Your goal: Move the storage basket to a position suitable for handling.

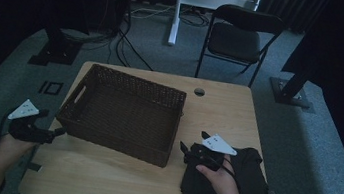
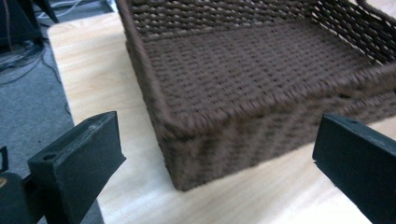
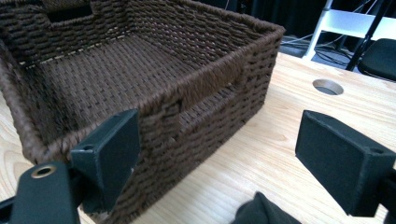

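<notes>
Two tools, jaws apart: left tool (image 1: 58, 132) beside the basket (image 1: 104, 133), right tool (image 1: 193, 142) over dark cloth (image 1: 249, 183).

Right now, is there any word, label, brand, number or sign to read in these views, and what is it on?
None can be read.
Basket: plain brown weave, no label.
Dark cloth: no print visible.
Table: bare wood, no marking.
Grey plates on the left gripper and right gripper: small dark dots, no letters.
</notes>
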The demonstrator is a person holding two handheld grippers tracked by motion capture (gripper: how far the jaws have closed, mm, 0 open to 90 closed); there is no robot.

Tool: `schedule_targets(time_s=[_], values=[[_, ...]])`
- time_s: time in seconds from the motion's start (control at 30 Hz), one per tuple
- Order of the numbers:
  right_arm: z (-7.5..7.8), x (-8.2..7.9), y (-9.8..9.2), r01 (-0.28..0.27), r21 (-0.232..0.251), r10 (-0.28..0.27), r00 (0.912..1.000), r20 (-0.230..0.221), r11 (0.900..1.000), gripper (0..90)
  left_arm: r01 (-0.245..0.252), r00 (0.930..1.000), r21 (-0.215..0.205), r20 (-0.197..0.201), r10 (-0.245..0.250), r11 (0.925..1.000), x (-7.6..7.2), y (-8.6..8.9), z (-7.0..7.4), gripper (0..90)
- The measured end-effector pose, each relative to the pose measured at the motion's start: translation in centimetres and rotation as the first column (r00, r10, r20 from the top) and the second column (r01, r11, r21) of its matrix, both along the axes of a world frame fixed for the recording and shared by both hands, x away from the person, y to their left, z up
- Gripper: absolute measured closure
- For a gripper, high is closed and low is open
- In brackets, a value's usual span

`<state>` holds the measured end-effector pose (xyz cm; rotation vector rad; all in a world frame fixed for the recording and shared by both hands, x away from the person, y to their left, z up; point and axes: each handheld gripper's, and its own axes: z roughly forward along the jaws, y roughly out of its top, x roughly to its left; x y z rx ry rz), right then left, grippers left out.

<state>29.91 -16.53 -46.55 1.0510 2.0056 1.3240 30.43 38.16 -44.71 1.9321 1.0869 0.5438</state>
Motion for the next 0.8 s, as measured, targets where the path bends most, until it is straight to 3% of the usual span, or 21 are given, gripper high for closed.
schedule_targets(time_s=[0.2, 0.43, 0.8], values=[[0.4, 0.4, 0.7, -0.011, 0.015, 0.011, 0.9999, 0.003, 1.0, 13.7, -0.016, 0.9998, -0.029, 0.012, 0.016, 0.9995, 1.4, 0.2, 0.4, 1.5], [0.9, 1.4, 2.1, -0.01, 0.04, 0.01, 0.9999, 0.003, 0.999, 13.7, -0.018, 0.9998, -0.02, -0.005, 0.017, 0.9996, 2.9, 0.0, 0.1, 1.6], [0.0, 2.7, 4.9, 0.002, 0.075, 0.0, 0.9994, -0.035, 0.997, 13.8, -0.04, 0.9987, -0.056, -0.033, 0.038, 0.9976, 4.5, 0.2, -0.8, 1.6]])
